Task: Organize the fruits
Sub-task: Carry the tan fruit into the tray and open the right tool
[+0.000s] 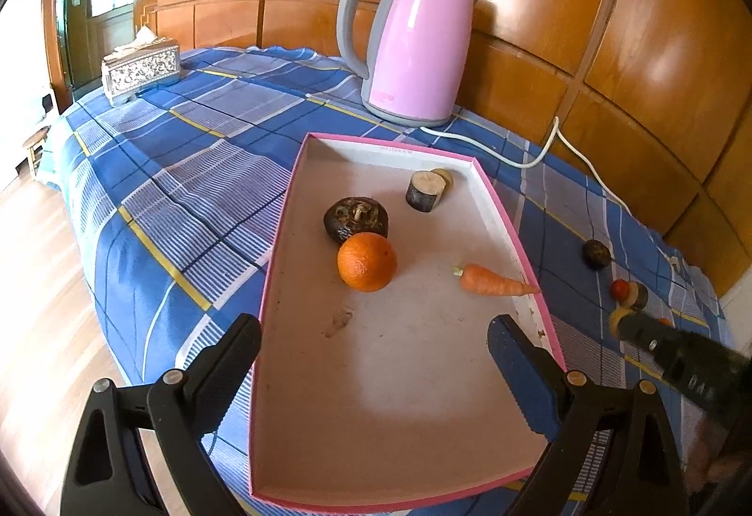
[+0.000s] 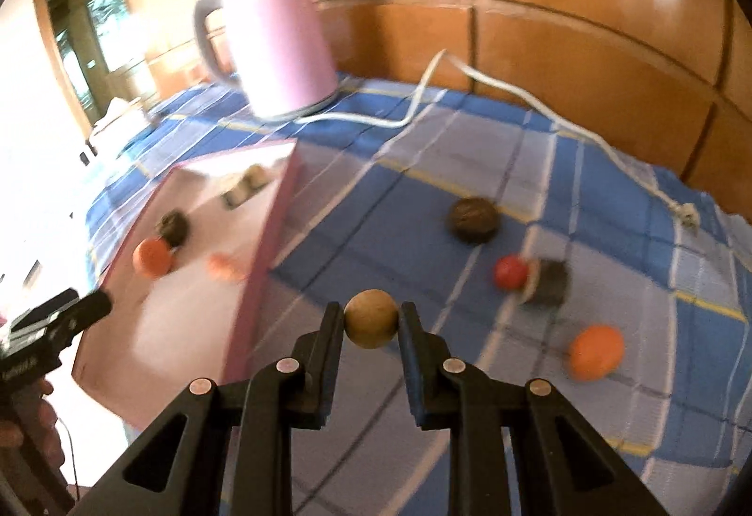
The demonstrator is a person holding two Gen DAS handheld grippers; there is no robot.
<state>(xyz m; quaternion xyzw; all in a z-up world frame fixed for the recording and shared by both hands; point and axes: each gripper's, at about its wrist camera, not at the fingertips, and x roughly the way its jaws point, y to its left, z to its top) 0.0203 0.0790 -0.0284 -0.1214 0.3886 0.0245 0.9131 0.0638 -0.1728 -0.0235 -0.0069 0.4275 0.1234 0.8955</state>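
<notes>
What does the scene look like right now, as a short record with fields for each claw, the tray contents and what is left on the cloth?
left claw: left claw open, empty, over the pink tray
right claw: right claw shut on a tan ball
in tray: orange, carrot, dark wrinkled fruit, wood pieces
on cloth: dark round fruit, red fruit, orange fruit, dark block
background: pink kettle, tissue box
</notes>
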